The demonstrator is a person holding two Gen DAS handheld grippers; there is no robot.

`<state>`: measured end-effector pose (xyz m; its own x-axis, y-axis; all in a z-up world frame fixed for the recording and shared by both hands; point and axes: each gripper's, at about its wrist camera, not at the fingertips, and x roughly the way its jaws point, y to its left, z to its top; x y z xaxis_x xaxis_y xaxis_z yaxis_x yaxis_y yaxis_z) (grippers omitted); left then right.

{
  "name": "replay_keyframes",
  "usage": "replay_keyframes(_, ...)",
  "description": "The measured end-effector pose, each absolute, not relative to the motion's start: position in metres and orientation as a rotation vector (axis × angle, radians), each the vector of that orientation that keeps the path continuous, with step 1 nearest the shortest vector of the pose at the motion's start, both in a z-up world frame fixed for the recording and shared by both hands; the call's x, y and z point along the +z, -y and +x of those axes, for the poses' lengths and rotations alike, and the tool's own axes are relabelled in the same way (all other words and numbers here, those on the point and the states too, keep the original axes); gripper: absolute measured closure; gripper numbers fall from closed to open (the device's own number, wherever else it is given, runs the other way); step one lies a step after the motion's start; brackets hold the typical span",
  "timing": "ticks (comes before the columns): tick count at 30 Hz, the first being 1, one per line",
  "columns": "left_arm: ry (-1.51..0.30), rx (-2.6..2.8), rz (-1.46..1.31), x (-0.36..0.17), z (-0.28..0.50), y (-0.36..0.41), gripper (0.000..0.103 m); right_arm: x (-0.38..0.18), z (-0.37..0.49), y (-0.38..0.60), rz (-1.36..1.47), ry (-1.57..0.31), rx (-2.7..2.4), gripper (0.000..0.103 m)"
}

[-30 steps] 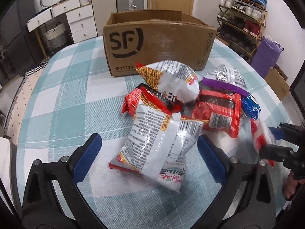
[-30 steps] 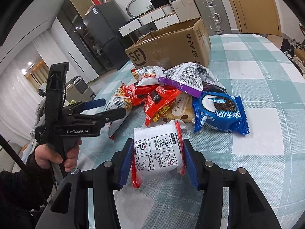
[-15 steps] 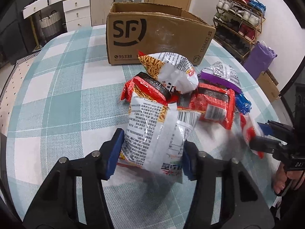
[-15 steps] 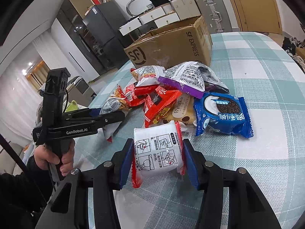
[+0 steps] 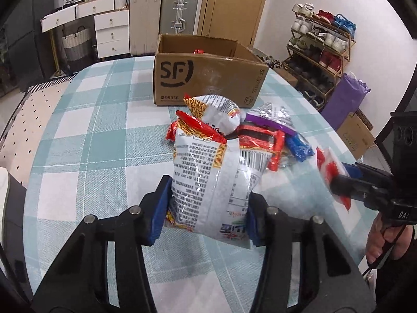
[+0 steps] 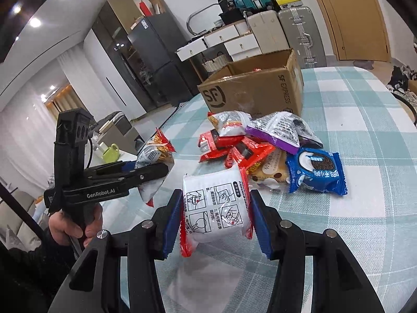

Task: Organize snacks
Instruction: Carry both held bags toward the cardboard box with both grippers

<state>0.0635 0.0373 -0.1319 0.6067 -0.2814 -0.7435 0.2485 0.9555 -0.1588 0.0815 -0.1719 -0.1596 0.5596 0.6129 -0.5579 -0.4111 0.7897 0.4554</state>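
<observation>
My left gripper (image 5: 206, 211) is shut on a large white snack bag (image 5: 211, 177) with a red and yellow top, lifted off the table; both also show in the right wrist view (image 6: 153, 164). My right gripper (image 6: 215, 221) is shut on a white and red packet (image 6: 216, 208), also lifted; it shows at the right of the left wrist view (image 5: 331, 172). An open SF cardboard box (image 5: 206, 78) stands at the far side of the table, with a red packet inside. A pile of snack packets (image 6: 255, 140) lies in front of it.
The table has a teal checked cloth (image 5: 86, 135). A blue cookie packet (image 6: 316, 172) lies at the pile's right. Beyond the table are drawers (image 5: 112, 34), suitcases (image 5: 178, 10), a shoe rack (image 5: 318, 49) and a purple bag (image 5: 344, 99).
My left gripper closed on the white snack bag and lifted it off the table. My right gripper lifted its packet higher. The view into the box has opened up.
</observation>
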Motion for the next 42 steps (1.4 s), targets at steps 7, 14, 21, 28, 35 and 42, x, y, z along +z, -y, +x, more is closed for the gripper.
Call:
replay_keyframes(7,-0.829,-0.314,-0.054,-0.106,0.037,-0.034,0.056,-0.135,0.067,0.173,0.288,-0.715,0.620,0.052)
replay_keyframes(14,-0.787,-0.318,-0.051,-0.080,0.019,-0.034,0.056,-0.112,0.060,0.176,0.297,-0.676,0.628,0.052)
replay_keyframes(21,-0.759,-0.334,-0.031,-0.055,0.017,-0.035,0.056,-0.089,0.065,0.179,0.309,-0.640,0.653,0.052)
replay_keyframes(28,-0.763,-0.366,-0.067,-0.034,0.035,-0.040,0.056,-0.062,0.080,0.177,0.286,-0.591,0.653,0.052)
replay_keyframes(35,-0.748,-0.357,-0.111,-0.019,0.073,-0.049,0.056,-0.041,0.112,0.180,0.271,-0.577,0.651,0.052)
replay_keyframes(42,-0.756,-0.383,-0.122,0.002,0.129,-0.047,0.056,-0.018,0.157,0.178,0.267,-0.559,0.679,0.052)
